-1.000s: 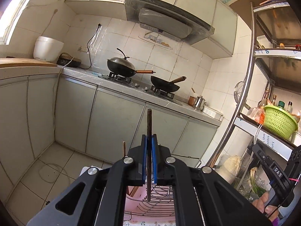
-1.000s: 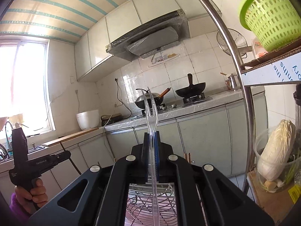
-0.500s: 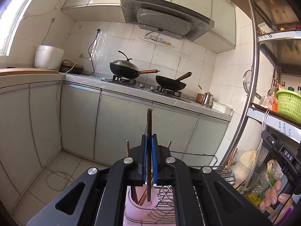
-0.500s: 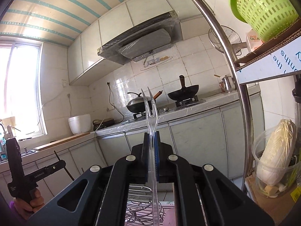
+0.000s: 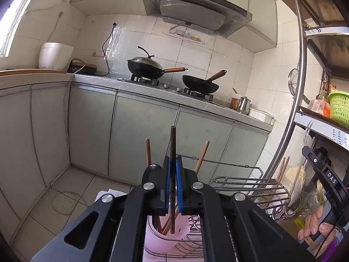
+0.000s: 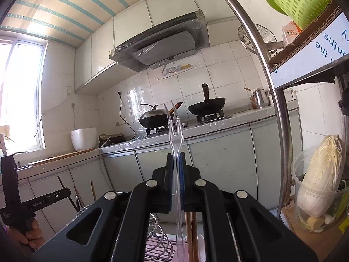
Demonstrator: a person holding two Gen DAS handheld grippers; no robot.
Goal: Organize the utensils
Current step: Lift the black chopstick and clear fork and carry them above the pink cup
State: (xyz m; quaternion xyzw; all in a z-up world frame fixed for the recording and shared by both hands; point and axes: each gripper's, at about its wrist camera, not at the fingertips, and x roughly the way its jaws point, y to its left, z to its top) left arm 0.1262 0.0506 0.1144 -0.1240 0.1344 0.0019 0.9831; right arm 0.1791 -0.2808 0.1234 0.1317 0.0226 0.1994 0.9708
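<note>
My left gripper (image 5: 172, 163) is shut on a dark brown chopstick (image 5: 173, 142) held upright; its lower end hangs inside the mouth of a pink utensil cup (image 5: 172, 237) that holds several wooden chopsticks (image 5: 148, 150). My right gripper (image 6: 175, 161) is shut on a clear plastic fork (image 6: 173, 120), tines up, above a wire dish rack (image 6: 159, 238). The rack also shows in the left wrist view (image 5: 250, 187), to the right of the cup. The right gripper and its hand show at the far right in the left wrist view (image 5: 322, 174).
A counter (image 5: 196, 102) with two woks (image 5: 145, 66) runs along the far wall, with cabinets below. A metal shelf unit (image 5: 303, 87) with a green basket (image 5: 339, 107) stands on the right. A container with cabbage (image 6: 322, 181) sits low on the right.
My left gripper has tilted down and lowered the dark chopstick until its end is in the pink cup. My right gripper has shifted a little with the fork still held.
</note>
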